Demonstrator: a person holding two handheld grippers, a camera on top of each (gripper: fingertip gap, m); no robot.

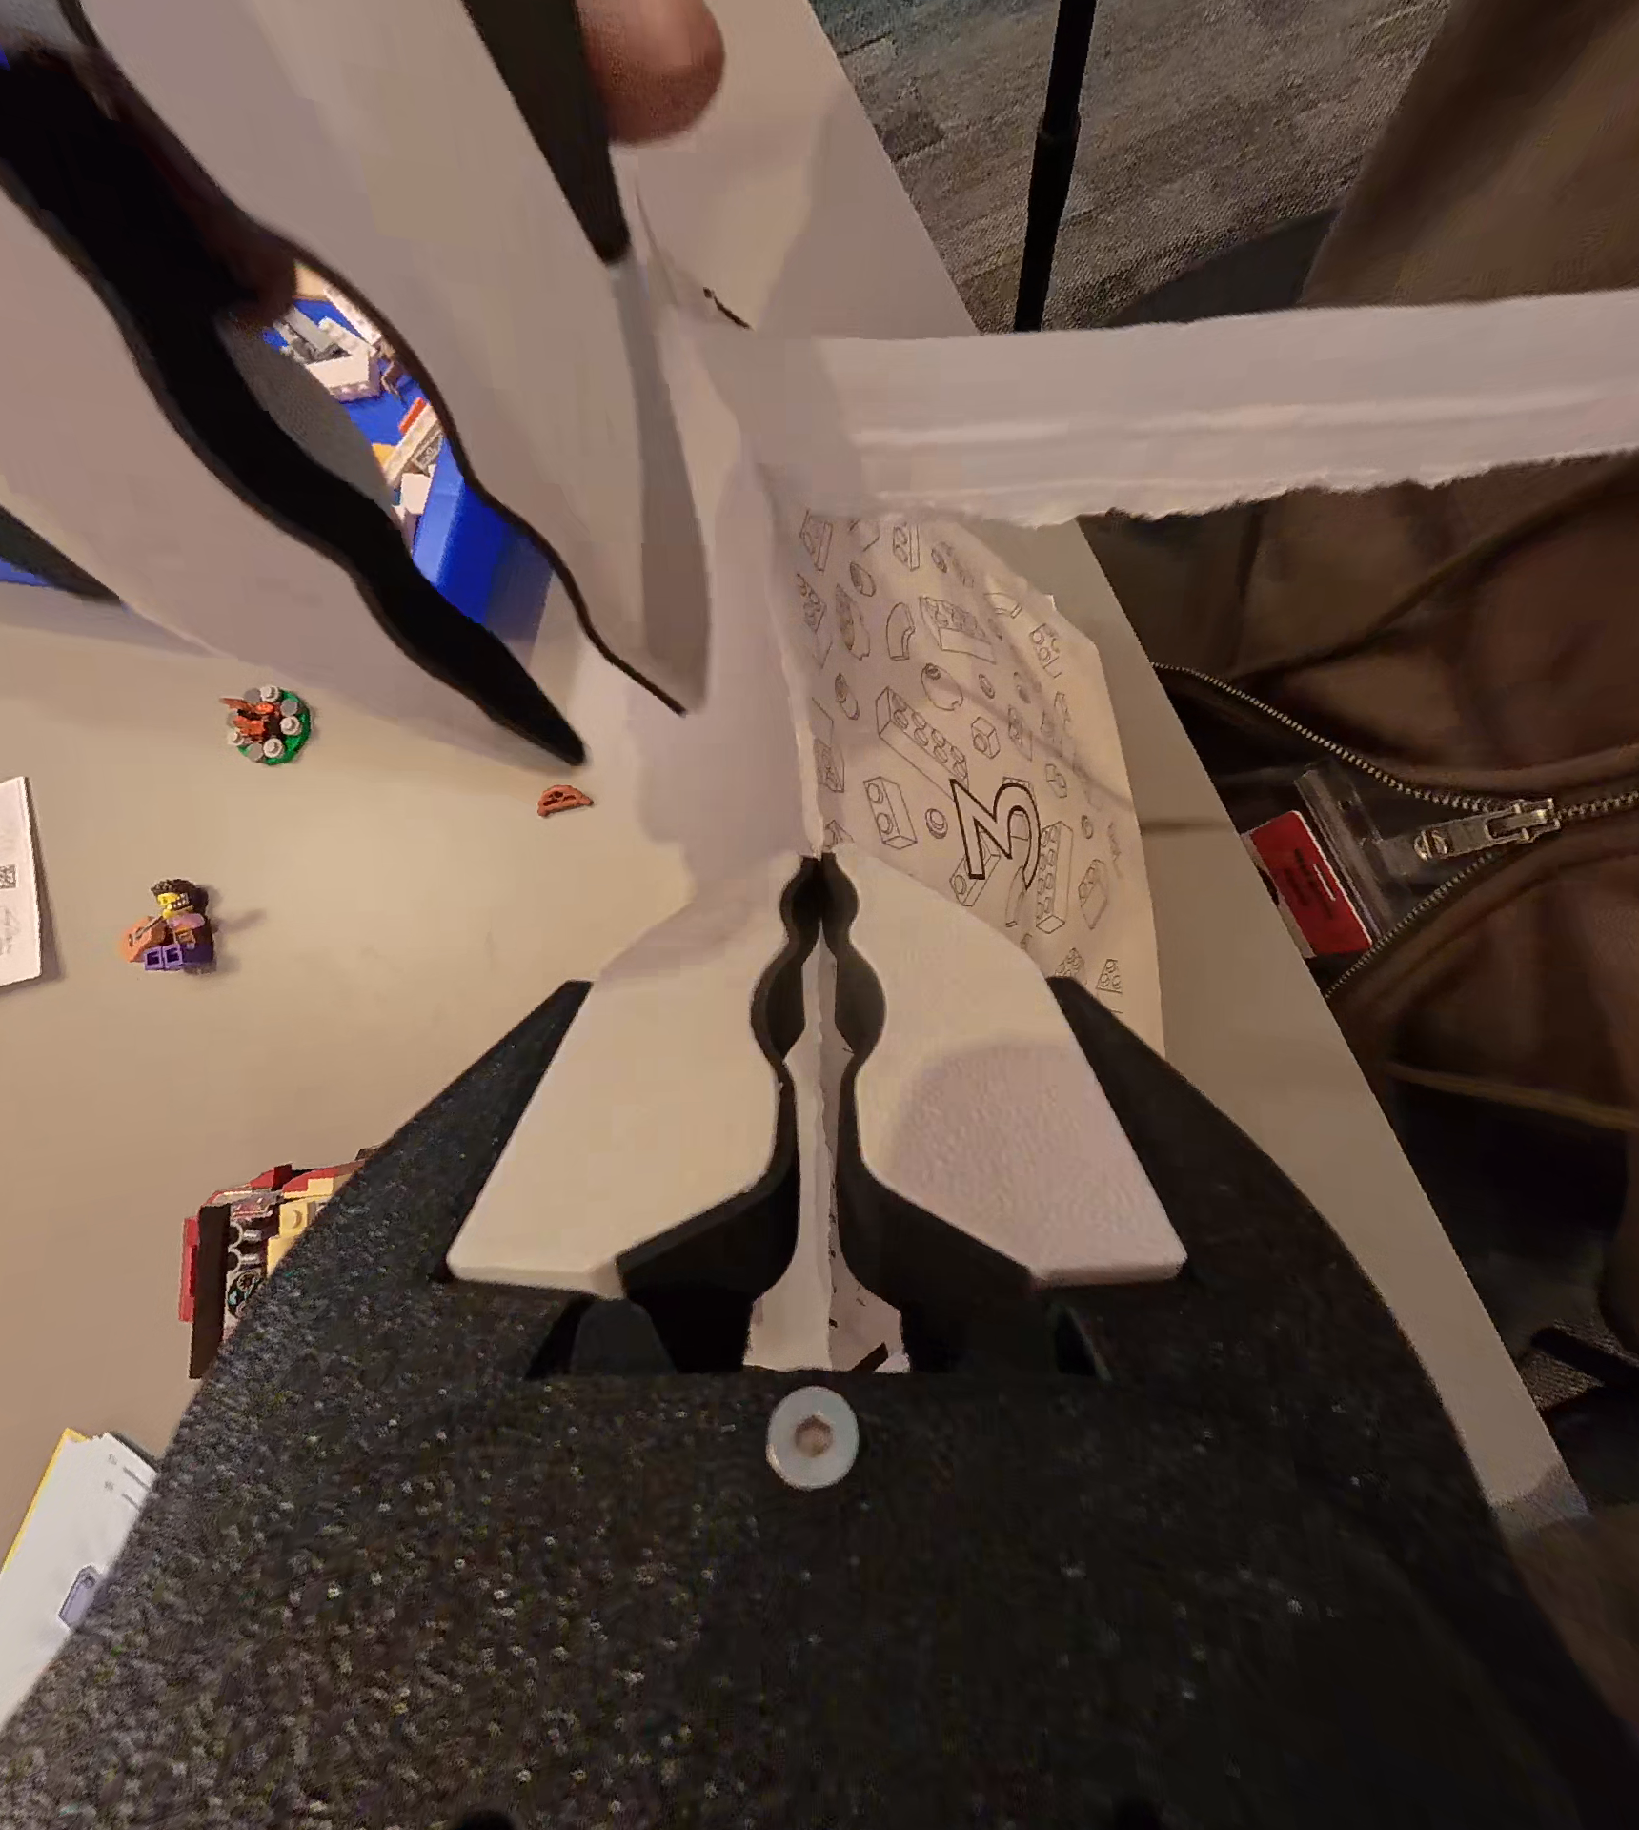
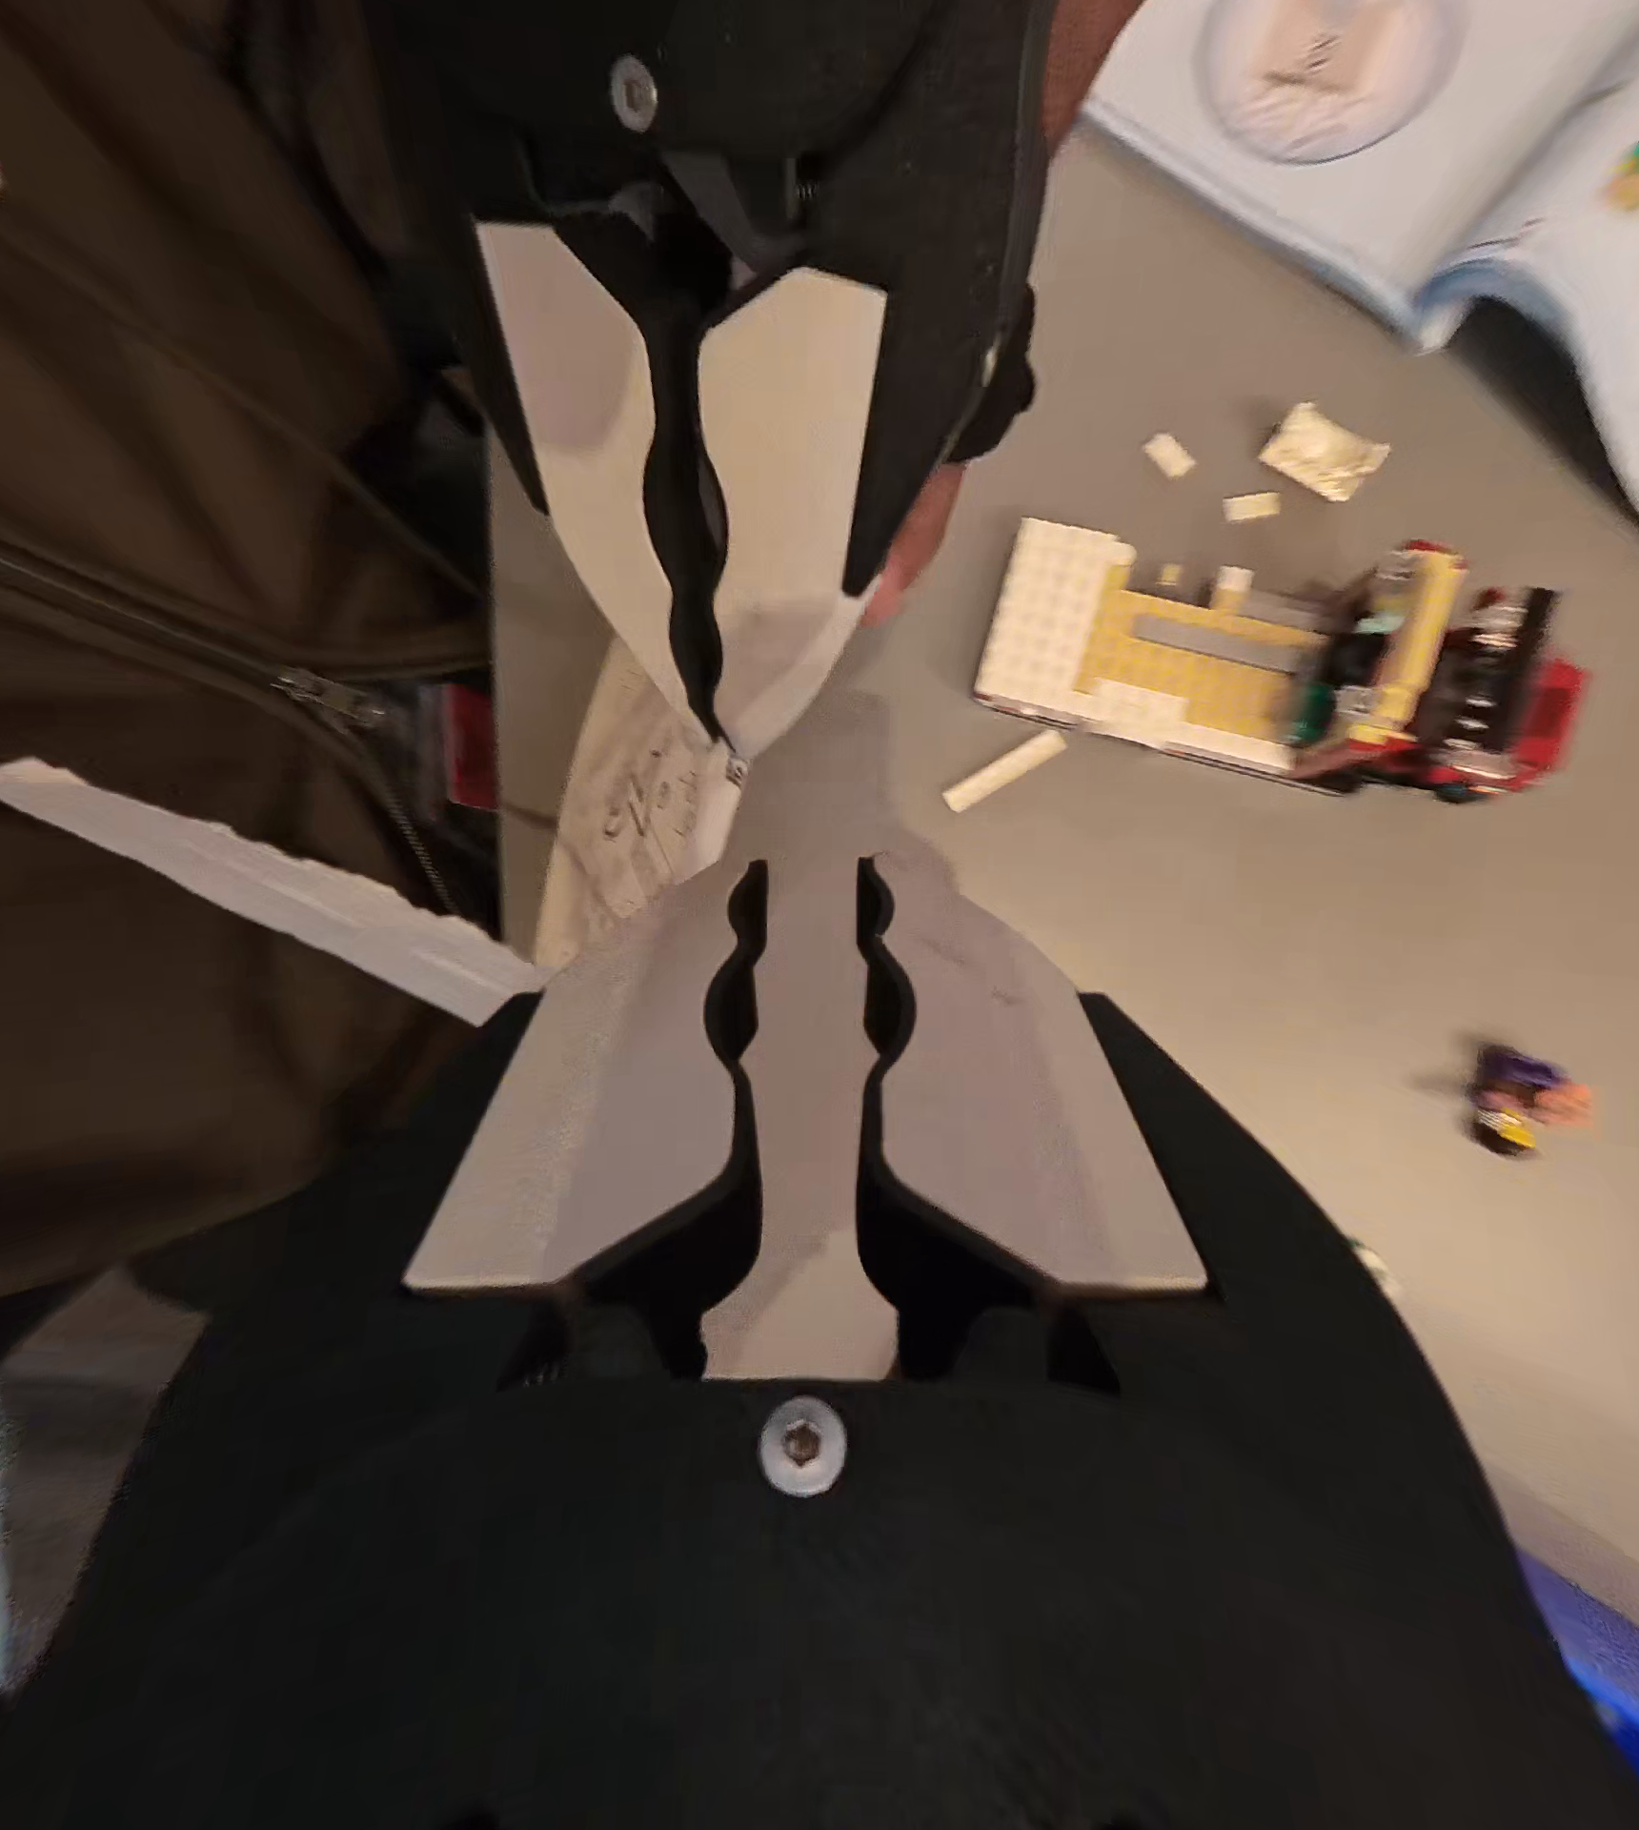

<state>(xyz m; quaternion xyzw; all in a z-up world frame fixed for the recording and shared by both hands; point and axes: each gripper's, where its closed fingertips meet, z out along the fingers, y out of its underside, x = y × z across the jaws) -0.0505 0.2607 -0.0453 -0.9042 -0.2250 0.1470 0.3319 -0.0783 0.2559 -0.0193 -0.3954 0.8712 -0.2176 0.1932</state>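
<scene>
Big numeral on paper bag (image 1: 994,792) (brick-patterned), perhaps lettering on red card (image 1: 1311,881)

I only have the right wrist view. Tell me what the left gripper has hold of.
Observer: The left gripper is shut on a white paper bag printed with brick outlines. The paper runs down between its pads.
Operator: Now say what lies past the bag.
Observer: A small brown curved piece lies on the table, apart from the bag.
Operator: Keep going left.
Observer: A round green piece topped with grey studs sits farther left.
</scene>
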